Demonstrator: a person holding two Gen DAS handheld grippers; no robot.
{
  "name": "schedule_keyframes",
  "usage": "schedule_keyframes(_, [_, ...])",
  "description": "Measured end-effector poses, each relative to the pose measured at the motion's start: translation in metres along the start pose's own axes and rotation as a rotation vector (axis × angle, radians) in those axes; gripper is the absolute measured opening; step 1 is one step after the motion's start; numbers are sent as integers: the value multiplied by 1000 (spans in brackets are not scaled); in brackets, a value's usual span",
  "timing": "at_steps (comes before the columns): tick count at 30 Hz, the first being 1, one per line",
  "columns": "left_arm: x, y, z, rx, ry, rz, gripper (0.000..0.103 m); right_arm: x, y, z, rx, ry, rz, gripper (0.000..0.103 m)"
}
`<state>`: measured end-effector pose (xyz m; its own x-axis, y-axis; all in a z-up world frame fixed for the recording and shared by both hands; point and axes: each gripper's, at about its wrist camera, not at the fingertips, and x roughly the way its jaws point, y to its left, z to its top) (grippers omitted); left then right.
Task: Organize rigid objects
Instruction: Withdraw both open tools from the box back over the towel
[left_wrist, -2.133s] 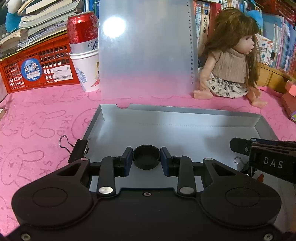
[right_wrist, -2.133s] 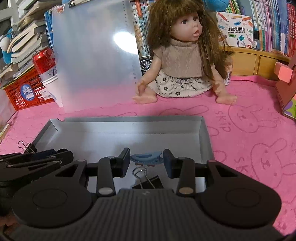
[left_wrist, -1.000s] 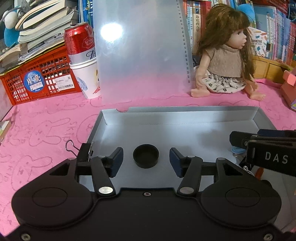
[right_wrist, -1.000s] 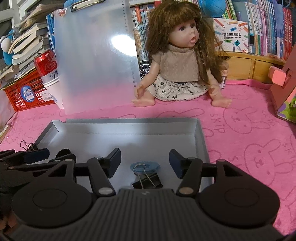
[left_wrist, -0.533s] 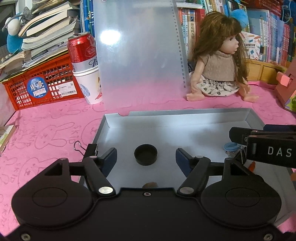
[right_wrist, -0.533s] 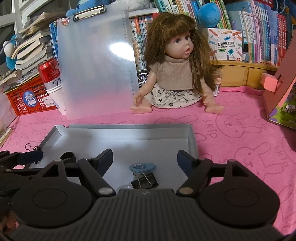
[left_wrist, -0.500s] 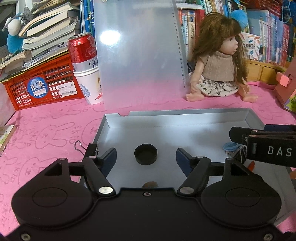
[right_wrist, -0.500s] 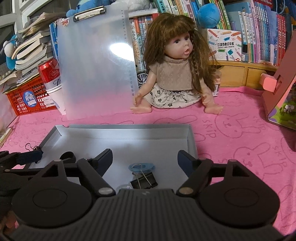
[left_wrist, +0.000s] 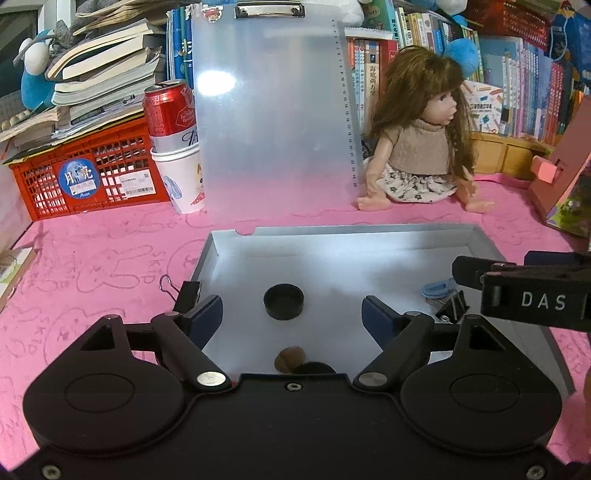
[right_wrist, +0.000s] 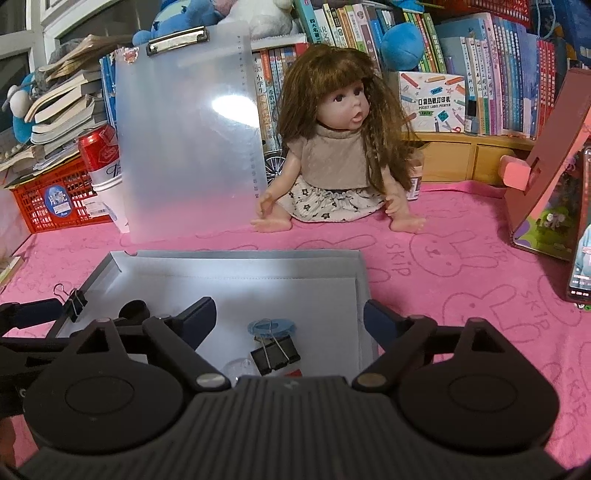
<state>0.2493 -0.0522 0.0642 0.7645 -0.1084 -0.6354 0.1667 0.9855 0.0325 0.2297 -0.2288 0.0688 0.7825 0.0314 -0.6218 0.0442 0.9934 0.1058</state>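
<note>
A shallow grey tray (left_wrist: 332, 230) (right_wrist: 240, 254) lies on the pink cloth. In the left wrist view a black cap (left_wrist: 283, 302) rests on its floor, just beyond my left gripper (left_wrist: 291, 317), whose jaws are opening and touch nothing. A brown piece (left_wrist: 290, 360) lies near the camera. In the right wrist view a blue cap (right_wrist: 271, 328) and a black binder clip (right_wrist: 275, 354) lie on the tray below my right gripper (right_wrist: 290, 317); its jaws are opening with no contact. Another binder clip (left_wrist: 184, 293) (right_wrist: 72, 299) grips the tray's left rim.
Behind the tray stand a translucent clipboard (left_wrist: 273, 110), a doll (left_wrist: 417, 147), a red can in a paper cup (left_wrist: 171, 122) and a red crate (left_wrist: 81, 173) under books. A pink box (right_wrist: 546, 184) and a phone (right_wrist: 581, 258) stand at the right.
Both grippers let go: the left released the black cap, the right the blue cap. Both pairs of jaws spread wider and both grippers drew back and up from the tray.
</note>
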Motion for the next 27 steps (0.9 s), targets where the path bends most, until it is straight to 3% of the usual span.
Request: schedule_keyframes(27, [-37, 15, -26, -35, -26, -24, 85, -44, 8, -18, -59, -98, 18, 102])
